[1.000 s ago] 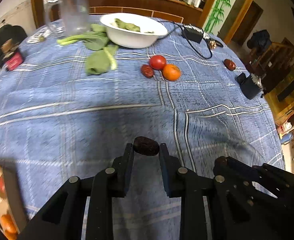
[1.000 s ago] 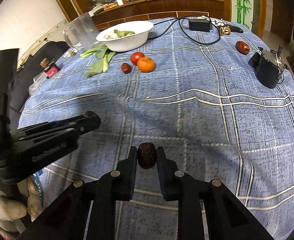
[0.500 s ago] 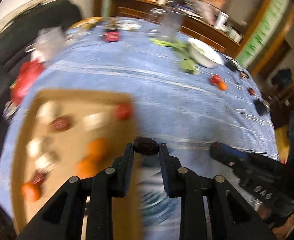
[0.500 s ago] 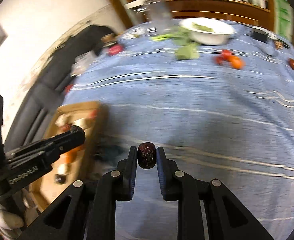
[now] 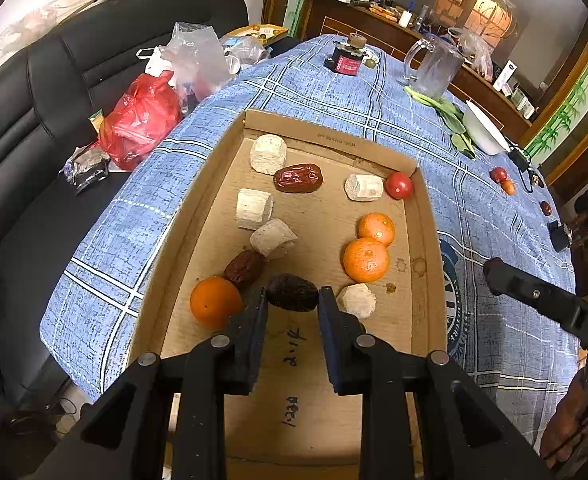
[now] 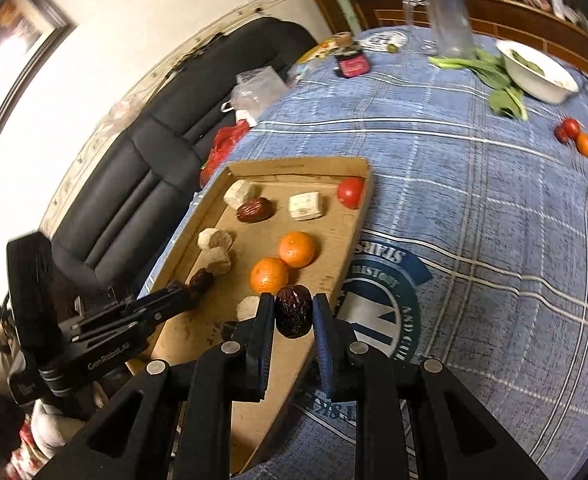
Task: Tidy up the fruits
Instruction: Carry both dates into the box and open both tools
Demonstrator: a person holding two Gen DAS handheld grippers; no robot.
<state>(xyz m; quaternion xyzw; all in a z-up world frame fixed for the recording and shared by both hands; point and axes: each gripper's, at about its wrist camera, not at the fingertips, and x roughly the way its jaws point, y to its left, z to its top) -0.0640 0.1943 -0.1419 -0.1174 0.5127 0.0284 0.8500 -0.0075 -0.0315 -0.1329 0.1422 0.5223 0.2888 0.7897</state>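
Left wrist view: both hand-held grippers have swung from open tabletop (image 5: 333, 80) to over the cardboard tray (image 5: 427, 216), left hand-held gripper (image 5: 292, 307) clamping a dark date (image 5: 292, 292), right hand-held gripper (image 6: 293, 312) clamping another date (image 6: 293, 310), so drop-off looks next.

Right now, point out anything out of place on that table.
Fruit strays outside the cardboard tray: a tomato, a tangerine and a red date lie loose on the tablecloth, and leafy greens lie beside the white bowl.

bare cardboard tray (image 5: 294, 380) floor nearest; oranges (image 5: 365, 260) crowd beyond.
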